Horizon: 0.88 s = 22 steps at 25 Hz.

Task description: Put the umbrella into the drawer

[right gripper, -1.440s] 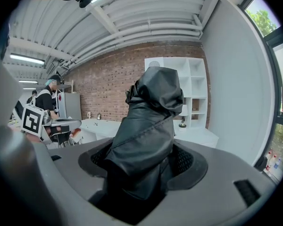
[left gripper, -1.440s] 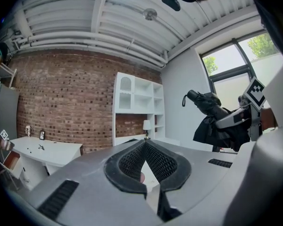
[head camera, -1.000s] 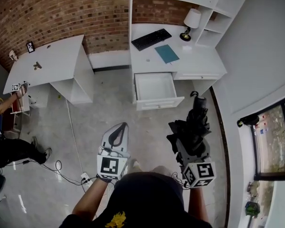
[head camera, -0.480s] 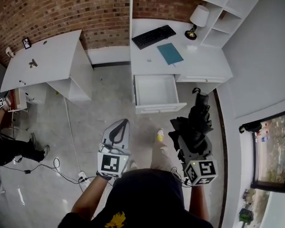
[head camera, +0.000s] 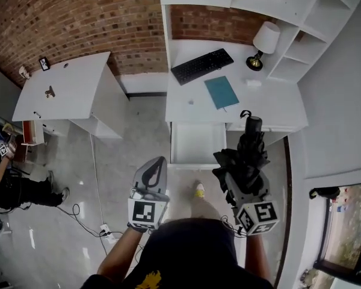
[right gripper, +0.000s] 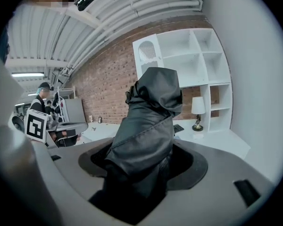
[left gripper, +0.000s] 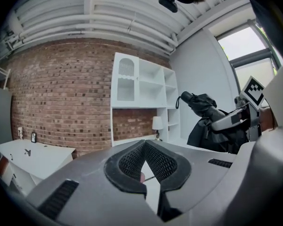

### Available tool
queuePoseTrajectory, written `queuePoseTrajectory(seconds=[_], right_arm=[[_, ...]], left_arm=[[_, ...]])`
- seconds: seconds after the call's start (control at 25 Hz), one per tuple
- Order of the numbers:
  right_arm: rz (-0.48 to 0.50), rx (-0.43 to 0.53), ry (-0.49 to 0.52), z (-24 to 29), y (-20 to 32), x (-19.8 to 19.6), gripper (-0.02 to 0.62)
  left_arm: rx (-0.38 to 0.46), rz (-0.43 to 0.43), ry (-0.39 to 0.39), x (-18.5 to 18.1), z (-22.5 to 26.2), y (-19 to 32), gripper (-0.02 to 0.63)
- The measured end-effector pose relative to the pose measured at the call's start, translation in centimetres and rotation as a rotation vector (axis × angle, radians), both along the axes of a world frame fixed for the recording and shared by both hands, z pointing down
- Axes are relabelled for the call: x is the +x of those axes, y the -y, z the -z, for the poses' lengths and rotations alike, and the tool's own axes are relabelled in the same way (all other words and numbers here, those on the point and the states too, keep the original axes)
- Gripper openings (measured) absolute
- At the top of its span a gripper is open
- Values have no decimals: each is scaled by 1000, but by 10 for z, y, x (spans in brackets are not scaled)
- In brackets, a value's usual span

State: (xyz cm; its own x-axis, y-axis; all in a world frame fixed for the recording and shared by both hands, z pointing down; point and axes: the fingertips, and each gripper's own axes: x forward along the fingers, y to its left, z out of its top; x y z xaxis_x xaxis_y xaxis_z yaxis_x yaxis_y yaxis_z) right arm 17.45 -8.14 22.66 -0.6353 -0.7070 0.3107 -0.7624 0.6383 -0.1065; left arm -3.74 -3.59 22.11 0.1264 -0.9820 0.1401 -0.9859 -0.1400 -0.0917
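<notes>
The right gripper [head camera: 245,174] has its jaws clamped on the folded black umbrella [right gripper: 148,121]. They grip the bunched canopy low down, so the bundle points forward and slightly down, with the end that carries the strap loop leading toward the desk. Held that way, it looks set to go lengthwise into the drawer [head camera: 195,142]. The drawer stands pulled out and empty below the white worktop [head camera: 271,104], just ahead of the person and a little left of the umbrella. The left gripper [left gripper: 145,149] hangs alongside with its jaws closed tip to tip on nothing, likely free to steady the drawer or tuck in loose fabric. The keyboard [head camera: 202,65], teal notebook [head camera: 221,92] and lamp [head camera: 263,44] sit on the worktop above, clear of the opening. The umbrella is not yet over the drawer.
</notes>
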Motion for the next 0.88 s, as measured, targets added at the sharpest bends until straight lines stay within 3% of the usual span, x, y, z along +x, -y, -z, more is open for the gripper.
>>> queuePoseTrajectory(seconds=[0.2, 0.44, 0.88], right_arm=[[40, -5, 2, -10, 77, 29, 298], [121, -95, 45, -30, 140, 41, 298], [180, -153, 77, -57, 156, 36, 298]], left_arm=[[12, 62, -6, 23, 3, 70, 18], [-69, 144, 28, 38, 0, 111, 18], [-114, 141, 52, 57, -16, 136, 18]])
